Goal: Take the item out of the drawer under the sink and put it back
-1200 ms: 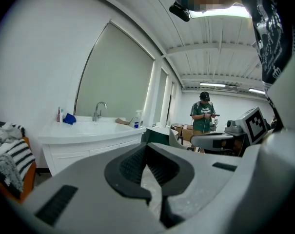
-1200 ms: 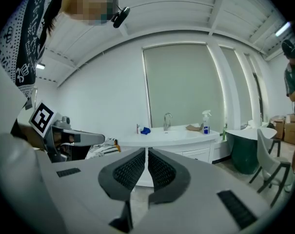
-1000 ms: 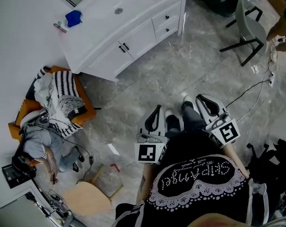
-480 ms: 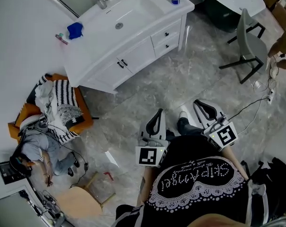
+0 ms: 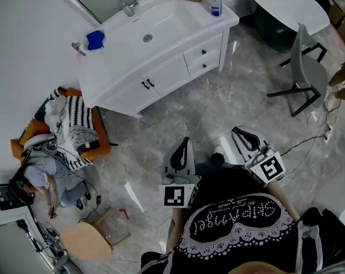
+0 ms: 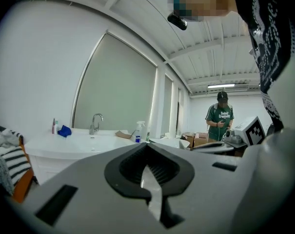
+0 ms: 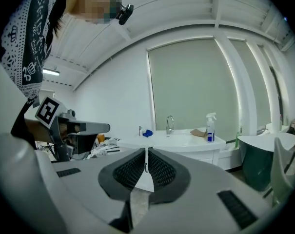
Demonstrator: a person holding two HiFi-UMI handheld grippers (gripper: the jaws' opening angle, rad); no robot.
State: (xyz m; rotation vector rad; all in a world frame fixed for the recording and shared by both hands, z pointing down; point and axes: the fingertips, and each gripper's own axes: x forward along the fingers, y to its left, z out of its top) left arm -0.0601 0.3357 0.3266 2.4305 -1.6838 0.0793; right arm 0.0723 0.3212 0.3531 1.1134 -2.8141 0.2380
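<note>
The white sink cabinet [image 5: 161, 67] stands against the wall at the top of the head view. Its two drawers [image 5: 203, 59] sit at the right end, both closed, beside a pair of closed doors [image 5: 149, 83]. My left gripper [image 5: 185, 141] and right gripper [image 5: 236, 132] are held side by side over the grey floor, well short of the cabinet, pointing toward it. Both are shut with nothing between the jaws. The left gripper [image 6: 146, 147] looks along its jaws at the basin and tap [image 6: 95, 123]. The right gripper [image 7: 146, 152] sees the cabinet [image 7: 186, 143] ahead.
A spray bottle [image 5: 216, 1] and a blue cloth [image 5: 94, 39] sit on the countertop. A grey chair [image 5: 306, 56] and a round white table [image 5: 283, 1] stand at the right. An orange armchair piled with clothes [image 5: 69, 124] is at the left, and a wooden stool [image 5: 95, 238] below it. A person in a green shirt [image 6: 219, 118] stands farther off.
The sink cabinet has slid down and nearer in the head view, showing more of its countertop. Both grippers have moved forward toward it together, still shut.
</note>
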